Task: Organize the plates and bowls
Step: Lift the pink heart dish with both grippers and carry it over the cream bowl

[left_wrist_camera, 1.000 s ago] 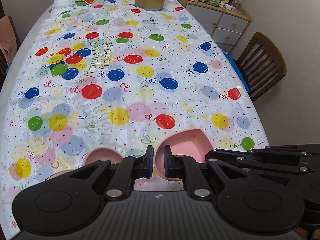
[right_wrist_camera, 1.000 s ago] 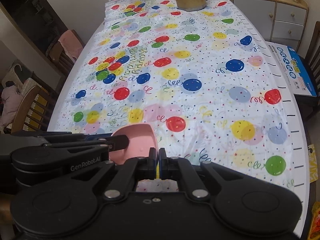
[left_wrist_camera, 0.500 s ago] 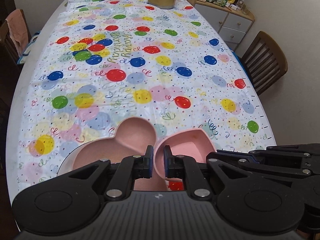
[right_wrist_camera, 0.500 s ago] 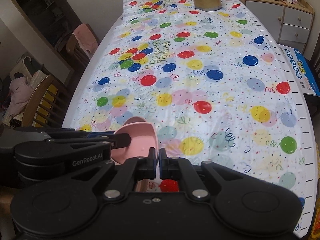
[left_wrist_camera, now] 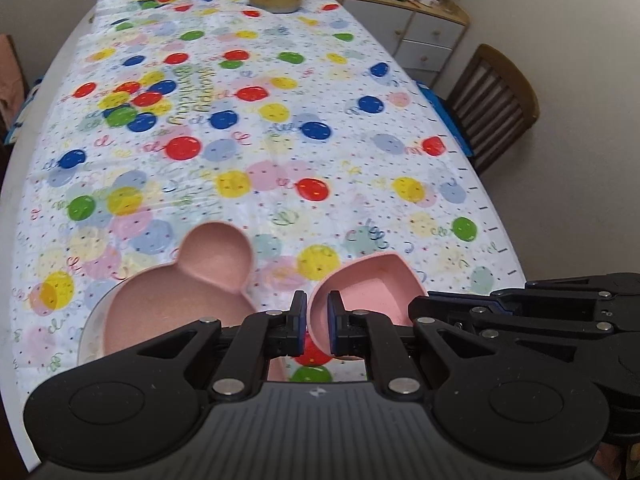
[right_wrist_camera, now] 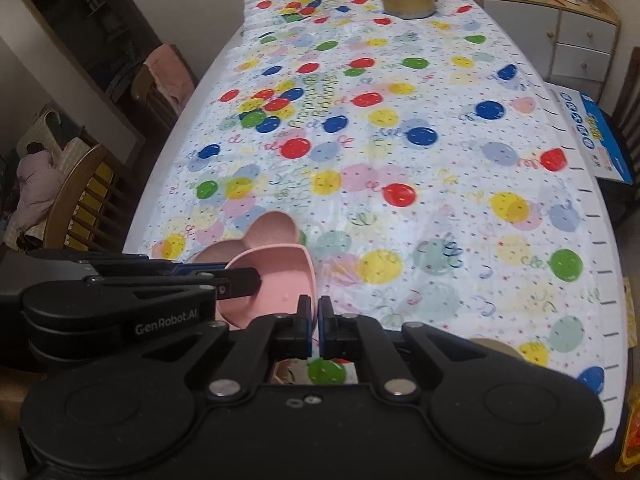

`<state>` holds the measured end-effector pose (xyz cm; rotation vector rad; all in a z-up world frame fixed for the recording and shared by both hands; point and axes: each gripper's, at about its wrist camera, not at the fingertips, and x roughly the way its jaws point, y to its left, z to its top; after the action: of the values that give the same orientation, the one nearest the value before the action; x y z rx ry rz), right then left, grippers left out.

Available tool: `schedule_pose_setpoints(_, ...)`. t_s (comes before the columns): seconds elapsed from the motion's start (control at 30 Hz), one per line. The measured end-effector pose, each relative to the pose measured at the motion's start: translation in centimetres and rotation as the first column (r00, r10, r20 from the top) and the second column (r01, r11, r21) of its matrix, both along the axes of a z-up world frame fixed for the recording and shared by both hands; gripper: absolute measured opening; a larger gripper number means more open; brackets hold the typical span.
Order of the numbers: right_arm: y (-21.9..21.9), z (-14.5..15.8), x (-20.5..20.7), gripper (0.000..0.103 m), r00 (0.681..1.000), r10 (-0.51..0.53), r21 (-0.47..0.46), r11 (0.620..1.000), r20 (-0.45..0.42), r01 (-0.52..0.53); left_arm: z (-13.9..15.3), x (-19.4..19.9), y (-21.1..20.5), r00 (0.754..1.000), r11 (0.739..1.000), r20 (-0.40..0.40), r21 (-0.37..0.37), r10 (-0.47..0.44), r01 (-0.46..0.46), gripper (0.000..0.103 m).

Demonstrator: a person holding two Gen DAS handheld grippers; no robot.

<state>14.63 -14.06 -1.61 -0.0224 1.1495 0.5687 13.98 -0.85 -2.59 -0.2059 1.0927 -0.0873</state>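
Left wrist view, our jaws: the left gripper [left_wrist_camera: 317,314] is closed on the near-left rim of the pink heart-shaped bowl [left_wrist_camera: 370,284]; the rim runs between the two blue pads.
Left wrist view, bowl: it sits just ahead and to the right of our jaws, lifted off the surface [left_wrist_camera: 280,140] as far as we can judge, its pointed end facing away and right.
Left wrist view, plate: the pink mouse-ear plate [left_wrist_camera: 176,292] lies flat just ahead and to the left of our jaws, its round ear pointing away from us; a pale rim shows beneath its left edge.
Left wrist view, other arm: the right gripper [left_wrist_camera: 416,308] reaches in from the right, touching the bowl's far-right side.
Right wrist view, our jaws: the right gripper [right_wrist_camera: 314,322] is nipped shut on the bowl's [right_wrist_camera: 276,276] right rim.
Right wrist view, plate: the plate [right_wrist_camera: 268,228] lies beyond the bowl, ahead and left of our jaws.
Deciding relation: the plate is leftward of the bowl, so we judge the left hand is nearer and the carry goes left.
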Motion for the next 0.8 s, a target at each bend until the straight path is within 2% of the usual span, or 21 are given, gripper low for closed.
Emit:
schedule_pose_setpoints(0.37,-5.1,0.0,-0.6,0.001,0.995,-0.103,-0.035,0.994,0.007,0.103,-1.2,0.4,-5.8,0.991,0.991,-0.026,-0.011,-0.133,0.132,0.010)
schedule_pose_setpoints(0.6,-9.7,-1.5,-1.9,0.001,0.983,-0.183,-0.054,0.982,-0.033,0.181,-2.6,0.4,-10.3,0.971,0.972,-0.053,-0.014,-0.233,0.233,0.010)
schedule_pose_setpoints(0.8,-12.2,-3.4,-2.7,0.001,0.968,-0.242,-0.075,0.969,-0.061,0.237,-4.4,0.4,-11.8,0.961,0.964,-0.085,0.008,-0.263,0.265,0.010)
